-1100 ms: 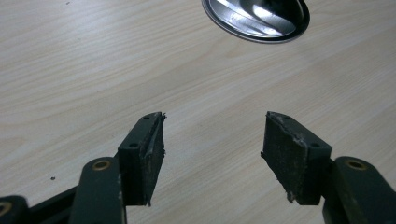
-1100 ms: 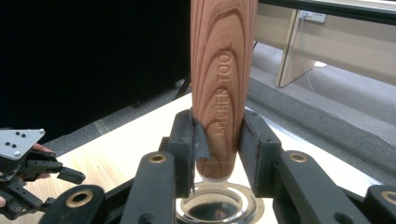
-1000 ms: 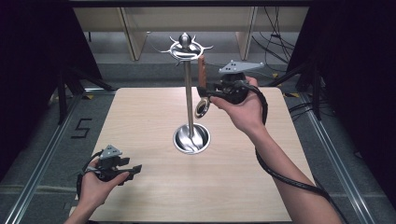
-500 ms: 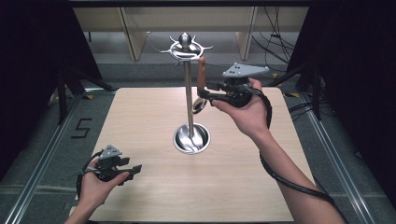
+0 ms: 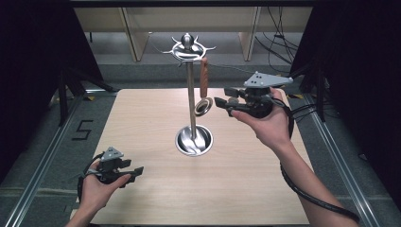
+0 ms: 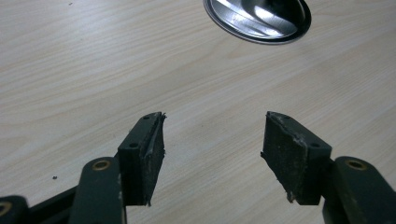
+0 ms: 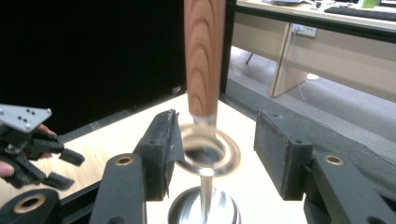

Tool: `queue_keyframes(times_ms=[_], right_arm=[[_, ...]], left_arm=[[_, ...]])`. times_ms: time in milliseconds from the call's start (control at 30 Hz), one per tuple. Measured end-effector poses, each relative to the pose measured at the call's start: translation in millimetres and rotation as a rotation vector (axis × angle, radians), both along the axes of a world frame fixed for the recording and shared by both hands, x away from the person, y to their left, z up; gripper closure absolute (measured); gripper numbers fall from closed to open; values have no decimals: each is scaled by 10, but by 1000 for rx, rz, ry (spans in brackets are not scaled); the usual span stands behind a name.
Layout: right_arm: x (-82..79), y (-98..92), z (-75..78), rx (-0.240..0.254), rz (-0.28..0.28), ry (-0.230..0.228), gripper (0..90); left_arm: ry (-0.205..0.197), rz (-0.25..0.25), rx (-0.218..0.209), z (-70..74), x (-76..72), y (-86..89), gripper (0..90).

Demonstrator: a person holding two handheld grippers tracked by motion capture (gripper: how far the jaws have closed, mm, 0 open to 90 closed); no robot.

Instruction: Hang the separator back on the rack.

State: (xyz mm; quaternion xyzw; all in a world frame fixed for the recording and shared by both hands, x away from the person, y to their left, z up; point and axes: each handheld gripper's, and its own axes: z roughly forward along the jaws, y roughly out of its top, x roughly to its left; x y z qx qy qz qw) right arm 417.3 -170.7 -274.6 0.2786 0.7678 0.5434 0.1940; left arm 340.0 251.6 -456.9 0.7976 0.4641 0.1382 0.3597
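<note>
Pale wooden bench (image 5: 142, 123) carries a steel utensil stand (image 5: 190, 94); a wood-handled strainer (image 5: 204, 85) hangs from its hook. Your right gripper (image 5: 218, 103), jaws just spreading, sits beside it, releasing. Your left gripper (image 5: 140, 171) rests spread near you.

1 metal stand (image 5: 191, 101), 1 wooden-handled utensil (image 5: 204, 82) hanging on it, 2 handheld grippers: left gripper (image 5: 135, 171), right gripper (image 5: 220, 105), 1 table (image 5: 236, 189)

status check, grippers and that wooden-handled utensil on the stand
Right gripper jaws just opened, beside the utensil. Utensil hangs from the stand. Left gripper open, low over the table.
</note>
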Motion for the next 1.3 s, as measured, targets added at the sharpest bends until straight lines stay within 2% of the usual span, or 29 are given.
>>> queue_keyframes(times_ms=[33, 67, 200, 333, 433, 467, 500, 633, 667, 733, 933, 967, 1167, 1200, 1300], right_arm=[[-6, -37, -12, -9, -1, -8, 500], [-33, -62, -27, -2, -8, 14, 500], [-63, -207, -90, -11, -15, 8, 504], [-110, -328, -158, -4, -36, 23, 508], [-146, -422, -215, -21, -52, 28, 508], [-164, -436, -240, -6, -58, 47, 508], [-178, -464, -259, -12, -61, 57, 508], [-203, -564, -359, -13, -86, 59, 507], [-208, -597, -378, -21, -86, 72, 506], [-206, -654, -423, -26, -86, 69, 506], [-249, -801, -549, -30, -119, 107, 503], [-247, -825, -580, -32, -127, 90, 502], [-288, -966, -779, -45, -166, 137, 499], [-284, -987, -824, -44, -169, 127, 499], [-291, -1067, -944, -57, -175, 135, 498]], left_arm=[[-1, 1, 0, -1, 0, 0, 378], [0, 1, 0, -1, 1, 0, 379], [-3, 4, -1, -1, 0, -2, 378], [-5, 5, -2, 0, -1, -3, 376], [-11, 12, -3, -3, -1, -5, 376], [-6, 8, -2, 0, 1, -1, 376], [-6, 8, -2, 0, 0, -2, 376], [-23, 16, 3, -3, -5, -7, 376], [-21, 20, -7, -8, -4, -11, 376], [-7, 12, -5, 0, -2, -3, 376], [-18, 20, -6, -7, -3, -11, 376], [-6, 11, -2, 1, -2, -3, 376], [-6, 12, -2, -1, -2, -5, 376], [-6, 12, -2, -2, -2, -5, 376], [-6, 16, 3, -4, -2, -8, 376]])
